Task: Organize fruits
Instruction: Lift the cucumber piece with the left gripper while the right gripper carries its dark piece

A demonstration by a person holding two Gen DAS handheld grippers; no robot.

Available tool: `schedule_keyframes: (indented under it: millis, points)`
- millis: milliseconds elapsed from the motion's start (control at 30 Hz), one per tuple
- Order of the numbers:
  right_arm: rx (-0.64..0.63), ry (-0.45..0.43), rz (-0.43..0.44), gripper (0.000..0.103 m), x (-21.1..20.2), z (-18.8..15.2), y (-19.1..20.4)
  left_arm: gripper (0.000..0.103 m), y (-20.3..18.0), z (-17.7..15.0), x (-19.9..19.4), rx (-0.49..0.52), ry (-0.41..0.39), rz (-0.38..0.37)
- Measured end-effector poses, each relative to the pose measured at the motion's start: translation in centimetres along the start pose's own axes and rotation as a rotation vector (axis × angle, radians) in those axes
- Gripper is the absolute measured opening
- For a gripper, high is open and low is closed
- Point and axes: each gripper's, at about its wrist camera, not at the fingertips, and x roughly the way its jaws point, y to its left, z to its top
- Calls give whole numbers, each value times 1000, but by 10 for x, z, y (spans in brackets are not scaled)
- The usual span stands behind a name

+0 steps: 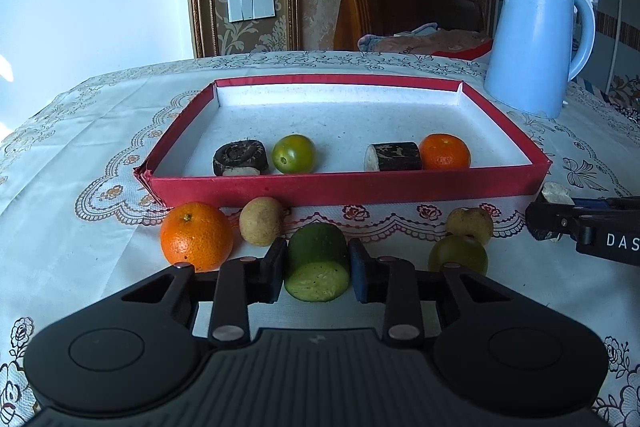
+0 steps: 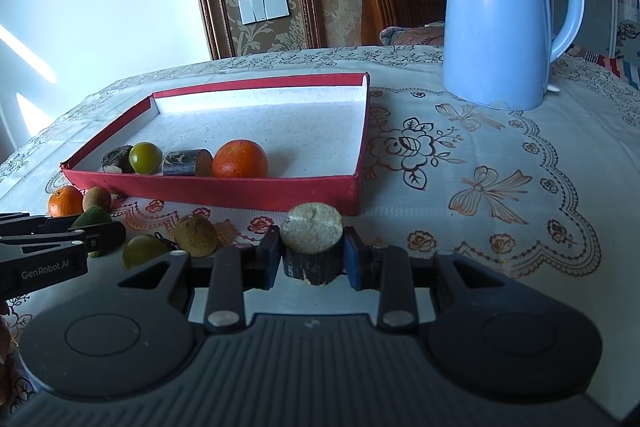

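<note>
1. The left gripper points slightly down toward the red tray, its jaws clamped on a green cucumber chunk in front of the tray.
2. The right gripper is angled likewise, its jaws clamped on a dark, pale-topped chunk by the tray's near right corner.
3. In the left view, the right gripper is cut off at the edge.
4. An orange lies in the tray; the tray's near wall hides its underside.

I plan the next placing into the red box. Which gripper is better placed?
Probably the right gripper: its dark chunk sits near the red box wall, beside free floor.
</note>
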Motion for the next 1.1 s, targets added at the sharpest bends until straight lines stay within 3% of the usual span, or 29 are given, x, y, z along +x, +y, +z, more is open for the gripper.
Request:
schedule_keyframes:
  millis: [1100]
  points:
    - [-35,-23,-43,30,-5,0,7,32,8,-1,-5,-50,-29,-4]
